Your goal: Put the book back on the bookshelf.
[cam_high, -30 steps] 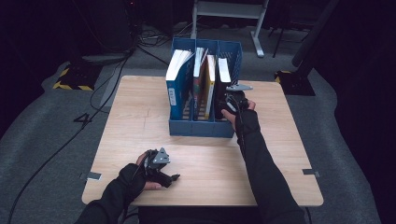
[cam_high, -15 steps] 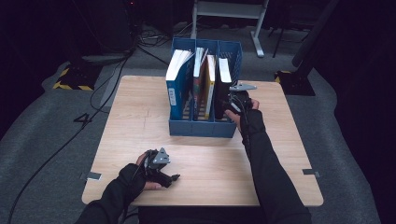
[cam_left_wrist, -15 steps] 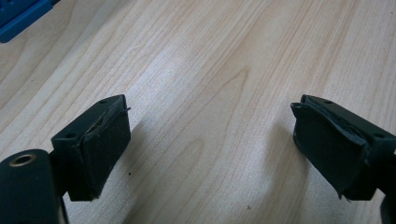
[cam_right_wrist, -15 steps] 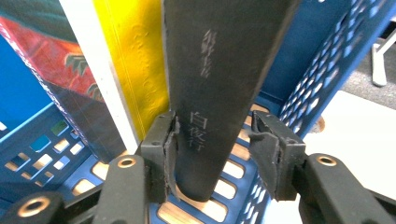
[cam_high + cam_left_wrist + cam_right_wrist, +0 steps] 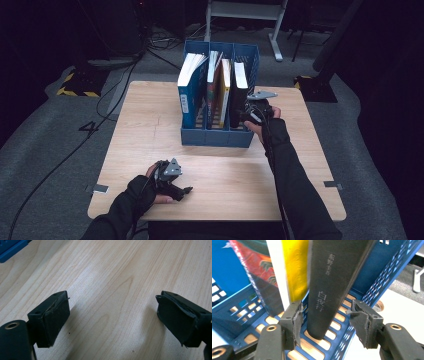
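Note:
A blue file rack (image 5: 215, 137) stands on the wooden table with books upright in its slots. A black book (image 5: 240, 95) leans in the rightmost slot. My right gripper (image 5: 250, 114) reaches into that slot from the rack's right side. In the right gripper view the black book (image 5: 329, 290) stands between the jaws of the right gripper (image 5: 324, 312); the jaws have just been opening, and a gap shows at each pad. My left gripper (image 5: 182, 192) rests low on the table near the front edge; in its own view the left gripper (image 5: 112, 307) is open over bare wood.
A thick blue book (image 5: 189, 90) fills the rack's left slot, and a yellow and a colourful book (image 5: 220, 85) share the middle one. Table (image 5: 300, 165) surface lies bare around the rack. Cables and a metal stand (image 5: 245, 10) lie on the floor beyond.
The right hand has shifted only slightly by the rack's right slot. The left hand and its gripper have stayed where they were.

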